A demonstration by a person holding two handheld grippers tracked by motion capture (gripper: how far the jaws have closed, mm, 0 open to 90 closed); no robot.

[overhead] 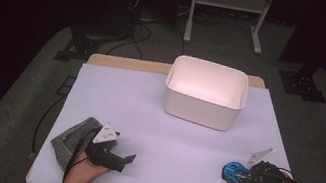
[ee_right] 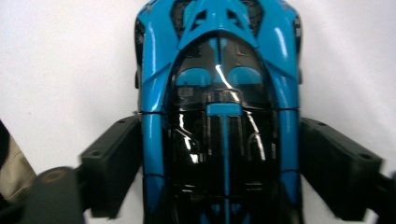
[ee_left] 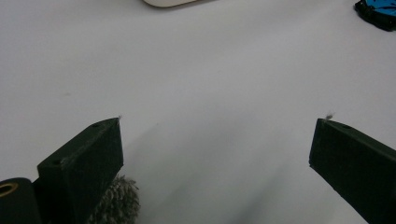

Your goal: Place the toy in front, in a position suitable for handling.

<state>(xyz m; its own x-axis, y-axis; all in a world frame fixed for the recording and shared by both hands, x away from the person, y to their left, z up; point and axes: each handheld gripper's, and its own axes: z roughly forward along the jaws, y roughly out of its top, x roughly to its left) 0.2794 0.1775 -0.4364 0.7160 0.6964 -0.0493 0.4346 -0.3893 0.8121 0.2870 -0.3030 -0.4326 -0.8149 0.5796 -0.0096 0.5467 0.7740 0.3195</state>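
Straddling the blue car point(ee_right: 219, 112), the right gripper point(ee_right: 219, 154) has both jaws pressed on its sides at mid-body; likely light, hard and glossy, so it may slip. The left gripper point(ee_left: 215, 154) stands apart, empty.

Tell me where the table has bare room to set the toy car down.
Widest bare patch: between the left gripper, the blue car and the white bin. Also left of the bin. Crowded: near-left corner, by the grey cloth.

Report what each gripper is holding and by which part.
The right gripper clasps the blue toy car across its two sides, near mid-body. The left gripper stands open and holds nothing.
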